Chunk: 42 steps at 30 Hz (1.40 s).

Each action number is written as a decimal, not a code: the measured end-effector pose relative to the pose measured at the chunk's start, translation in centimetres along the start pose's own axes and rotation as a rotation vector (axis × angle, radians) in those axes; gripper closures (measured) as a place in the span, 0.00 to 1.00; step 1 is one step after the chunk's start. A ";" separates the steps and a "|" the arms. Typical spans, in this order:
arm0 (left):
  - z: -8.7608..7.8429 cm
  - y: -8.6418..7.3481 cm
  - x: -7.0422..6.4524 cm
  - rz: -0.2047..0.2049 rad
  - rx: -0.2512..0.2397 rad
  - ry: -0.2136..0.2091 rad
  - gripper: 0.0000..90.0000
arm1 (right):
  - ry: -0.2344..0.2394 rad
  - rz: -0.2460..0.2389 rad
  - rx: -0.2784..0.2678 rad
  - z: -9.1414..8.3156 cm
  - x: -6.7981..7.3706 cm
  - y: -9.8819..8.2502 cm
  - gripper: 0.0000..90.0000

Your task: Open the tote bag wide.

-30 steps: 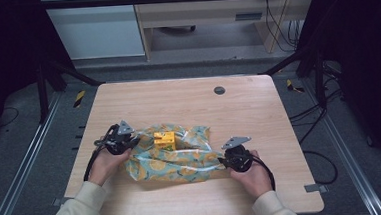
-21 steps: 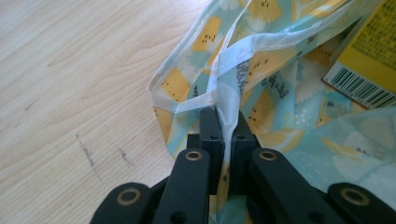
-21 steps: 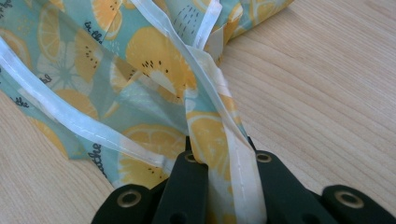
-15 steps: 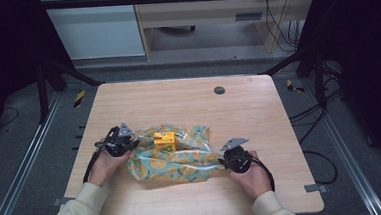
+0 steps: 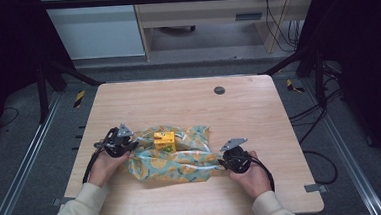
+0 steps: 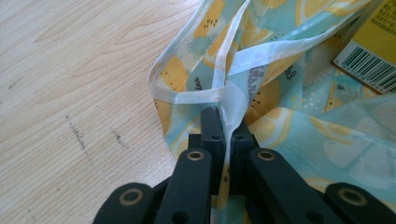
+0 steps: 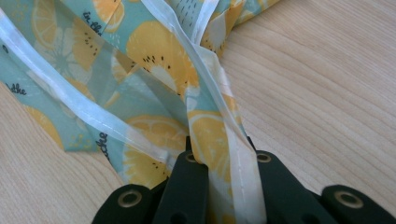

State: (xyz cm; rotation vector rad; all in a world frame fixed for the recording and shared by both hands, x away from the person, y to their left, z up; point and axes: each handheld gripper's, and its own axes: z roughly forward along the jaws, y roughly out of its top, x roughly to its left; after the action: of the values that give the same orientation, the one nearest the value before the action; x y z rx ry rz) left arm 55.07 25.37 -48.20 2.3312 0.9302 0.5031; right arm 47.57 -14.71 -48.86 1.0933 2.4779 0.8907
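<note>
I hold one gripper in each hand, and both are closed on the same thing: a thin cloth printed with yellow citrus slices on a light blue ground, with a white hem around it. The cloth lies crumpled on the wooden table, nearer to my edge than to the far edge, about in the middle between the left and the right side.

My left gripper is at the left end of the cloth. In the left gripper view its two black jaws are pressed together on a strip of the white hem, which runs up between them. Beside it a corner of the cloth lies folded on the bare wood.

My right gripper is at the right end of the cloth, closer to my edge of the table. In the right gripper view the jaws are also tight together, and a bunch of the cloth with its hem comes out from between them and spreads over the wood.

A small yellow box sits on the cloth, near its far border and closer to my left gripper. In the left gripper view I see a barcode on it.

A small dark round hole is in the table top near the far edge, to the right of the middle.
</note>
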 end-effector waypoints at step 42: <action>-2.8 -0.3 0.6 -0.028 -0.103 0.086 0.62 | -0.070 -0.076 -0.071 -2.0 0.6 0.1 0.56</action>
State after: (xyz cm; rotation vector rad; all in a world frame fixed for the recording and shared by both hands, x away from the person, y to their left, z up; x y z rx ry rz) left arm 53.85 27.04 -46.13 2.2161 0.9524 0.6296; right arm 46.27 -15.01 -47.30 0.9837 2.3949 0.8953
